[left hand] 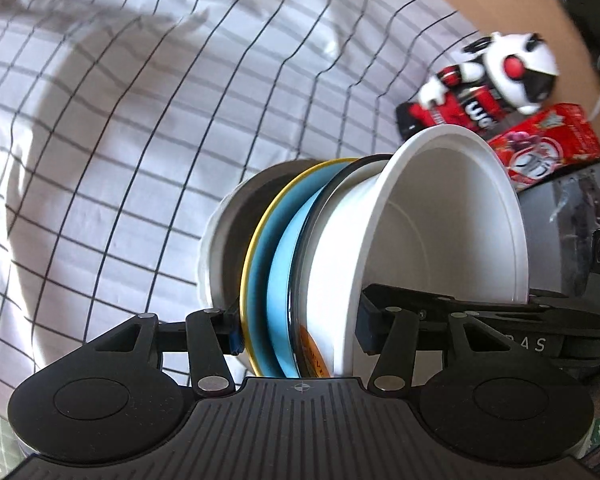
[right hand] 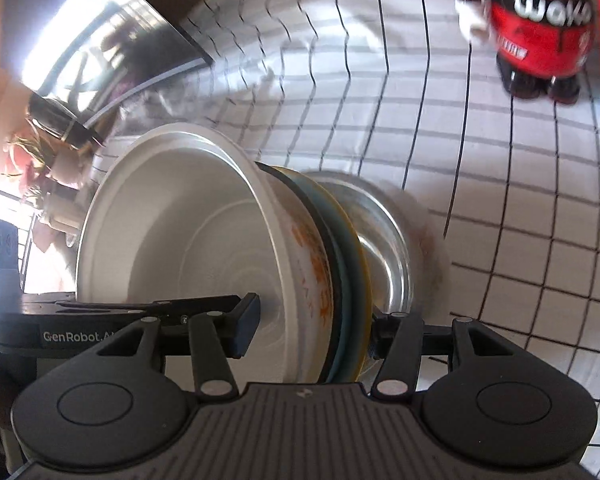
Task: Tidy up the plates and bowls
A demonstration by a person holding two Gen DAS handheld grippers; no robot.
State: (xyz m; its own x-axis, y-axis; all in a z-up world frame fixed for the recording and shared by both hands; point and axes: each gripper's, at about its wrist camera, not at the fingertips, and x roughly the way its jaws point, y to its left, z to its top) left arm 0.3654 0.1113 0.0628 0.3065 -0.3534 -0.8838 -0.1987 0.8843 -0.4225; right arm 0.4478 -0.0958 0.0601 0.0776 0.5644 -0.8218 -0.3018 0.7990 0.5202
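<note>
left wrist: stack (left hand: 320, 248) base hidden

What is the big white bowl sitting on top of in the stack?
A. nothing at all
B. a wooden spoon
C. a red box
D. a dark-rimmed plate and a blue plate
D: the white bowl rests against a dark-rimmed plate, with a blue plate edged in yellow right behind it, and a metal bowl last.
</note>
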